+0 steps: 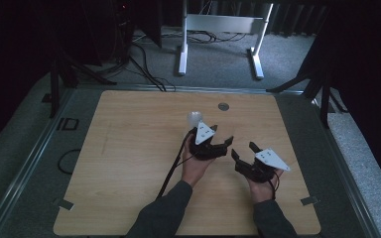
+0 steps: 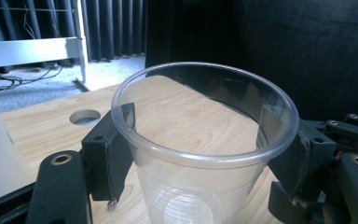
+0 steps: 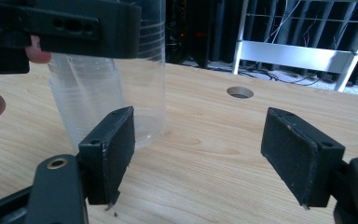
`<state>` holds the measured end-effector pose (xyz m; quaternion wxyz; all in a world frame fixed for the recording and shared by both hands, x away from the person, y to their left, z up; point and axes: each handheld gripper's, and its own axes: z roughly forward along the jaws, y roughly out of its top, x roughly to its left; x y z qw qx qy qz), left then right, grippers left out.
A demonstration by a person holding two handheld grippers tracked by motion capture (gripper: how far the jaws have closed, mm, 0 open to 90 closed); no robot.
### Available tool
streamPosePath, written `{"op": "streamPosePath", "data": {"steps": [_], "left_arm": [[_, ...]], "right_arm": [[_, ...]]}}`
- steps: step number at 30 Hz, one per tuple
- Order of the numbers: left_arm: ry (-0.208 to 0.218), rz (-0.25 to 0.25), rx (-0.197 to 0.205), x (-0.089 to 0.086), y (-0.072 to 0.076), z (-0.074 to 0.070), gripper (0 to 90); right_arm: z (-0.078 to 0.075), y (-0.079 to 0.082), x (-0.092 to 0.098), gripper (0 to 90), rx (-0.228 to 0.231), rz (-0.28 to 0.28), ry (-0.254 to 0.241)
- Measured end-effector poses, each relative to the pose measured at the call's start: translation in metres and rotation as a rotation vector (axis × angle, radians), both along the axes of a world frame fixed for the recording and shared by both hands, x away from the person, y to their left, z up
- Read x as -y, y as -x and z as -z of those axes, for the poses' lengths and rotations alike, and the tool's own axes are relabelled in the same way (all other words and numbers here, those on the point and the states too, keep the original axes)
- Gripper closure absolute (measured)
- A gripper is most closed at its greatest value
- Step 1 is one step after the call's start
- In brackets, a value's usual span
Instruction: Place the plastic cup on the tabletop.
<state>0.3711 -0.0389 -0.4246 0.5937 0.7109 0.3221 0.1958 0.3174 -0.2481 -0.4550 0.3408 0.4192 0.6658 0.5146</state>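
- One clear plastic cup [image 2: 200, 154] sits upright between the pads of the left gripper [image 2: 200, 154], which clamp its wall just under the rim; its base is on the wooden table [image 2: 42, 126].
- Two jaws of the right gripper [image 3: 200, 154] stand wide apart, holding nothing, just beside the cup in the right gripper view.
- Beyond both grippers, a round hole [image 3: 239, 92] lies in the tabletop.

The high view is dimly lit, with dark, underexposed edges and soft detail. The table [image 1: 129, 148] is lit evenly from above, and shadows are faint. In the gripper views, near parts are blurred, and daylight-like brightness is seen behind.
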Motion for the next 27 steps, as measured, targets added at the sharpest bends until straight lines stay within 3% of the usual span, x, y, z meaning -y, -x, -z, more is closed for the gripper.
{"op": "streamPosePath", "data": {"steps": [27], "left_arm": [[-0.014,-0.015,-0.003,0.000,-0.002,0.016,29.2]], "right_arm": [[0.001,0.000,0.002,25.7,0.001,0.008,-0.003]]}}
